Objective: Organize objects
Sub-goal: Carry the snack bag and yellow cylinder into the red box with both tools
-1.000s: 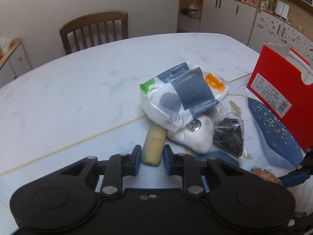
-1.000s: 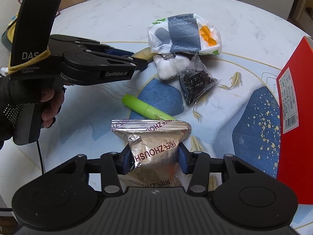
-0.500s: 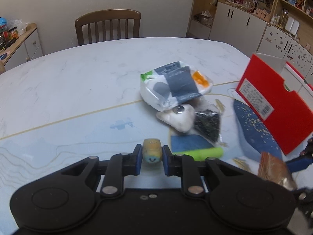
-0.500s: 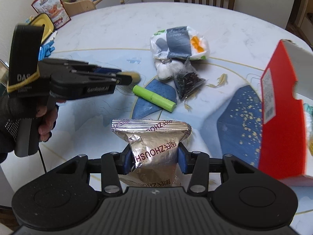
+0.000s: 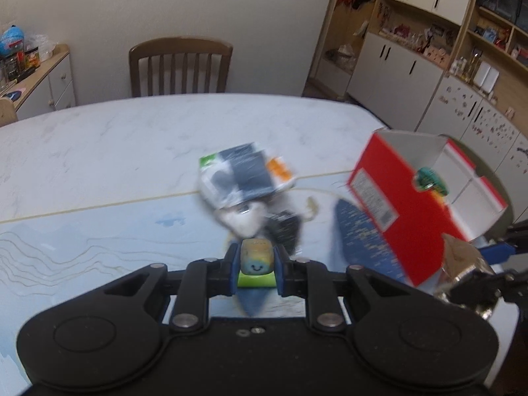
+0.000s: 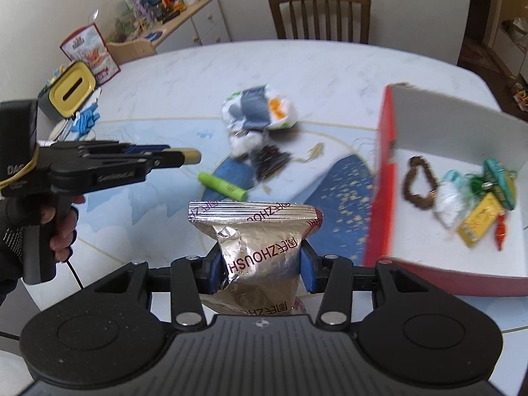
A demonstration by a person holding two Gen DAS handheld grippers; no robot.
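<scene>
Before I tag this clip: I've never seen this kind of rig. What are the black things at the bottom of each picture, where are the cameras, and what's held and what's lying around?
No robot here: a person holds a pistol-grip gripper in each hand. Each carries a fisheye camera looking forward along its two fingers, so the black shape at the bottom of each picture is the gripper itself.

In the left view, the left gripper is shut on a small yellowish stick with a smiley on its end. The right view also shows that gripper from the side, with the hand on its handle.

The right gripper is shut on a silver foil pouch.

On the table lie a tissue pack, a white lump, a dark bag and a green tube. The red box already holds a bead bracelet and small packets.
</scene>
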